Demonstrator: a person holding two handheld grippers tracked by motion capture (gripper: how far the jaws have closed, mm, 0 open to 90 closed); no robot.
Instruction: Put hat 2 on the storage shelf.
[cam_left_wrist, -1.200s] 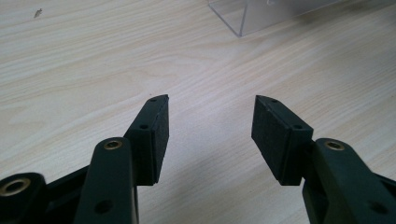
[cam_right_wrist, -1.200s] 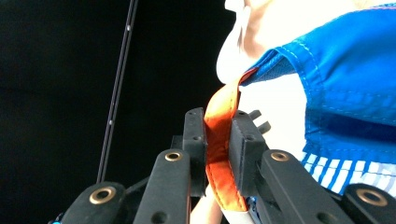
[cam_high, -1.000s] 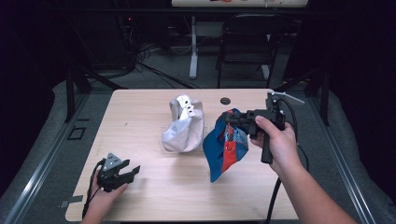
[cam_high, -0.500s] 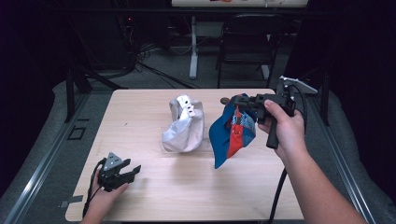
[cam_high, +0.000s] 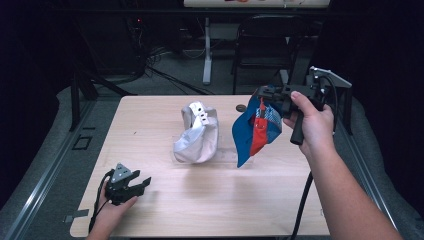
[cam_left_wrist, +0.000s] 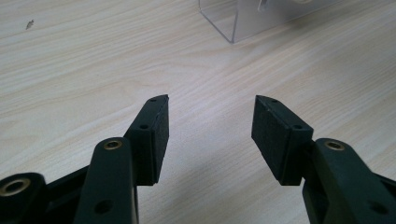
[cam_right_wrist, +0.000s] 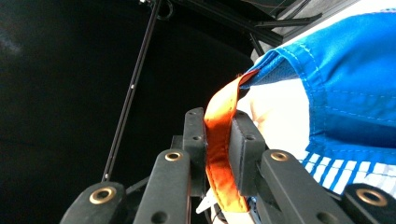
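A blue cap (cam_high: 252, 132) with a red-orange strap (cam_high: 259, 131) hangs in the air over the right half of the wooden table (cam_high: 215, 205). My right gripper (cam_high: 265, 95) is shut on that strap above the cap. In the right gripper view the pads (cam_right_wrist: 243, 144) pinch the orange strap (cam_right_wrist: 219, 158), and the blue cap (cam_right_wrist: 350, 79) hangs to the right. A white cap (cam_high: 197, 132) sits on a clear stand at the table's middle. My left gripper (cam_high: 142, 184) rests on the table at the front left, open, with bare wood between its fingers (cam_left_wrist: 210, 126).
A small black disc (cam_high: 241, 107) lies near the table's far edge, behind the blue cap. A corner of the clear stand (cam_left_wrist: 243, 18) stands just ahead of the left gripper. A dark chair (cam_high: 265, 45) and a stand's legs are on the floor beyond the table.
My right gripper has risen and shifted right with the blue cap, which now hangs higher above the table. The left gripper has not moved.
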